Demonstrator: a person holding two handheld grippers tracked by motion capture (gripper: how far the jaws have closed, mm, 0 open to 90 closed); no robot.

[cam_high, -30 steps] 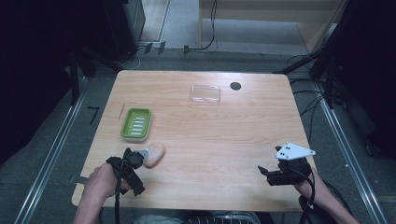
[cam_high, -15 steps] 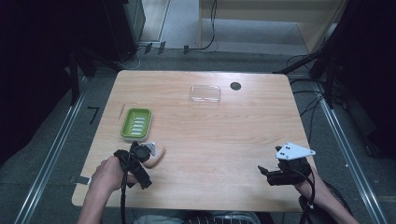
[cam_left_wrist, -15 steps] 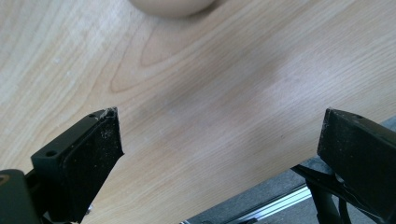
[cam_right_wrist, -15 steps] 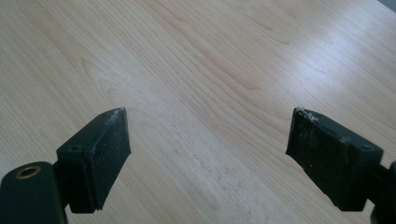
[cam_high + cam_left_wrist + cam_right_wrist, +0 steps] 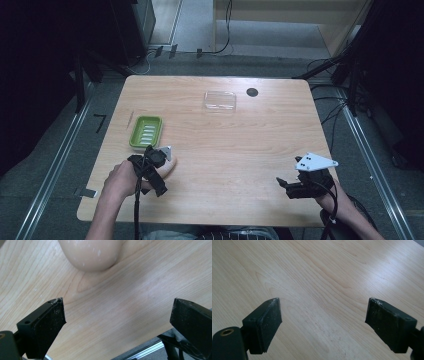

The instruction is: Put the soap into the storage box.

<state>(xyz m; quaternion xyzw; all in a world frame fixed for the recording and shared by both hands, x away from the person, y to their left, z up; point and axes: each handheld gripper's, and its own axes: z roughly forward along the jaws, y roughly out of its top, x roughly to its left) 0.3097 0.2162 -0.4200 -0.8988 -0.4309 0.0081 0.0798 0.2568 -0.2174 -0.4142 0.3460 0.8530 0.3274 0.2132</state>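
- High view placed our left gripper [image 5: 156, 161] near the table's [image 5: 250, 140] front left, just below the green soap dish [image 5: 146, 131], with the pale, rounded soap bar [image 5: 167, 169] lying right beside it.
- Left gripper view showed its fingers [image 5: 51, 315] spread wide apart, gripping nothing, with bare wood between them.
- Ahead of those fingers, the soap bar [image 5: 91, 253] rested on the table; we saw it clear of both fingers, and pale flecks marked its surface.
- Whether the bar touched the dish, we could not tell; from above it seemed just apart from the dish's near edge.
- Our right gripper [image 5: 295, 187] sat near the front right corner, well apart from the bar, its grey plate on top.
- Right gripper view showed its fingers [image 5: 265, 315] wide apart too, over bare table.
- Farther back we saw a clear shallow tray [image 5: 220, 100] and, near it, a small dark disc [image 5: 252, 92].
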